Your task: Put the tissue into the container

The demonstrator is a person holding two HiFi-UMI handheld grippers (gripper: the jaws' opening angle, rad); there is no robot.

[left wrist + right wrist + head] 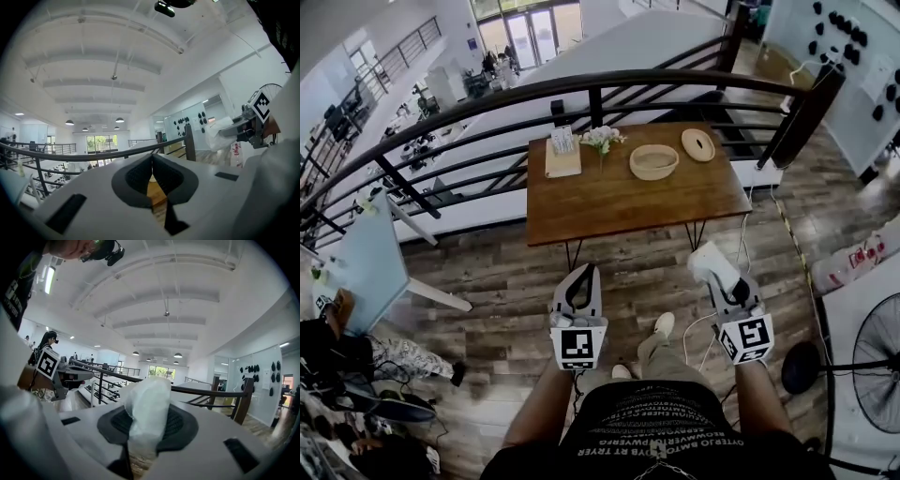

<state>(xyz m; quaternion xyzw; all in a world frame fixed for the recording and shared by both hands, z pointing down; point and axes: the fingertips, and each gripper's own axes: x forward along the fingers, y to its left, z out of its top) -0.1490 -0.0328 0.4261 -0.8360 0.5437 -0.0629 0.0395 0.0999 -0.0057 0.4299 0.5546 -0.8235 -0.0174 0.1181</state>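
One tissue (711,262) logged: white, crumpled, pinched in right gripper (149,425), jaws narrow & clamped on it, bulk poking up past tips. Checked left gripper (581,271): jaws together, nothing betw. them. Both held over wood floor (497,281), well short of worktop (609,206). Took container (653,162) to be the woven bowl toward far R of worktop, open, w/ lid (697,144) lying just beside. Step judged: carry phase, approx. midway; pick done, drop not yet. Next move calls for: closing on worktop, bringing tissue over bowl mouth, lowering, then opening jaws. Poss. snag: light tissue clinging to pads.
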